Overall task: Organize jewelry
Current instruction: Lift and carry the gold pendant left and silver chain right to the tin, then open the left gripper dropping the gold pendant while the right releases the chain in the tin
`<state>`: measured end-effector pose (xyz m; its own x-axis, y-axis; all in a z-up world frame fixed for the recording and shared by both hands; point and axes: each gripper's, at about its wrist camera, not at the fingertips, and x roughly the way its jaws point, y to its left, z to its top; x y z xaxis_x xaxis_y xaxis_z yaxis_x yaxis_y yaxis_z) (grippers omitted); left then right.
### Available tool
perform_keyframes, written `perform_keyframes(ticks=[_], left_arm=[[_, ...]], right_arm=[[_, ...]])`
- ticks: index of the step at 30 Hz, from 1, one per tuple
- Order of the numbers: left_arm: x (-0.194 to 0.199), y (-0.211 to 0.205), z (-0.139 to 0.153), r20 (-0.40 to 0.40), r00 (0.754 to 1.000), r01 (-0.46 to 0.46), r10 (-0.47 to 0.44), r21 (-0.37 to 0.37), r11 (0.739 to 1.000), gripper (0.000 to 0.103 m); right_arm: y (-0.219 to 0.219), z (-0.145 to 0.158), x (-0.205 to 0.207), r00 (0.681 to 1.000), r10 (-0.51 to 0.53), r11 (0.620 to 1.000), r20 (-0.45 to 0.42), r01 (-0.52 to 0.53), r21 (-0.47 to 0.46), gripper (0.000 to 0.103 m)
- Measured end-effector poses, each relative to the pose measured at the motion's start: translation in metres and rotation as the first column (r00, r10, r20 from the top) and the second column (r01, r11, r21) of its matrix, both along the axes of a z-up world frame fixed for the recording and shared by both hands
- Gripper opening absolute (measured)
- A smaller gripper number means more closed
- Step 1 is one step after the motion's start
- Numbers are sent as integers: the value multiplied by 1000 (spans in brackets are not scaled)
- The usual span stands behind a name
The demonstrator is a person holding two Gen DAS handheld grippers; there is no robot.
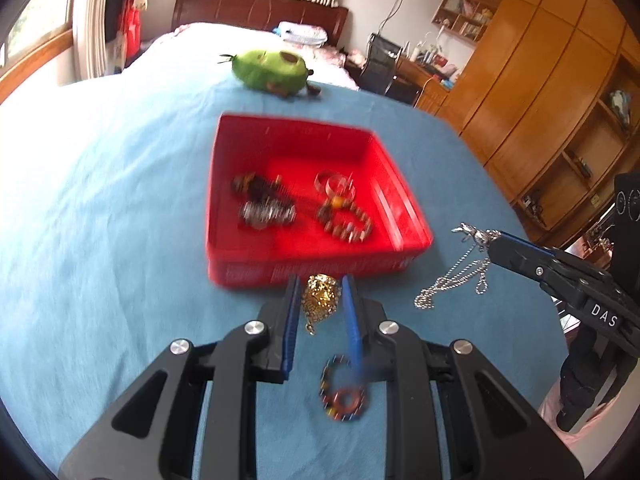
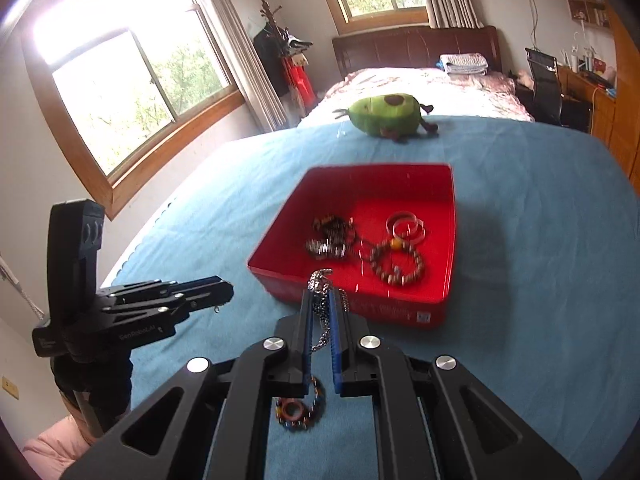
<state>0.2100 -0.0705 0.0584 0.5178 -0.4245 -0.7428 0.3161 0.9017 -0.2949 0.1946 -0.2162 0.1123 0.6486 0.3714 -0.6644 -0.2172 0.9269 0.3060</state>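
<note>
Nearest, on the blue cloth (image 1: 100, 220) covering the tabletop, a beaded bracelet with a reddish ring (image 1: 343, 394) lies loose beneath both tools. The left tool (image 1: 320, 300) is narrowed onto a gold pendant (image 1: 320, 296), its gold chain dangling just below. The right tool (image 2: 321, 304) is pinched nearly closed on a silver chain necklace (image 2: 320, 292), pendant end poking above the tips. Just beyond both stands the red tray (image 1: 224, 216), holding dark beads, a silvery piece, clear rings and a brown bead bracelet (image 1: 348, 220). Farther back, at the cloth's far edge, a green avocado plush (image 1: 270, 69); behind it a bed with a dark wooden headboard (image 1: 260, 8). The left view alone shows the wooden wardrobe wall (image 1: 540, 60) and the silver chain hanging in loops clear of the cloth. The right view alone shows the large side window (image 2: 132, 80) and the left tool side-on, with a sleeve below.
</note>
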Motion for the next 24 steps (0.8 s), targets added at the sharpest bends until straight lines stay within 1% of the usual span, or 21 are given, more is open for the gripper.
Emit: perform_keyframes(ticks=[3, 6, 9, 11, 15, 16, 20, 24], left_arm=[[22, -9, 14, 29, 1000, -7, 7, -13, 1000, 20], [43, -16, 14, 33, 999, -12, 12, -20, 1000, 20], [74, -21, 1, 6, 1000, -26, 26, -23, 999, 20], [99, -23, -12, -22, 999, -39, 39, -26, 999, 20], [135, -26, -33, -59, 996, -65, 64, -4, 998, 20], [145, -27, -39, -70, 995, -73, 73, 12, 997, 20], [170, -32, -55, -98, 991, -87, 93, 60, 994, 20], [184, -34, -66, -116, 988, -91, 101, 88, 992, 20]], right_arm=[[-4, 11, 25, 1000, -15, 1000, 21, 15, 3, 8], [-10, 6, 58, 999, -42, 999, 8, 42, 7, 7], [-14, -12, 91, 999, -48, 999, -24, 48, 23, 7], [-15, -25, 110, 997, -60, 998, -40, 61, 10, 7], [-16, -50, 144, 995, -65, 998, -82, 65, -8, 7], [-16, -56, 150, 993, -67, 998, -92, 66, -12, 7], [-12, -82, 181, 986, -87, 995, -143, 80, -59, 7], [-8, -96, 195, 980, -94, 992, -174, 78, -97, 8]])
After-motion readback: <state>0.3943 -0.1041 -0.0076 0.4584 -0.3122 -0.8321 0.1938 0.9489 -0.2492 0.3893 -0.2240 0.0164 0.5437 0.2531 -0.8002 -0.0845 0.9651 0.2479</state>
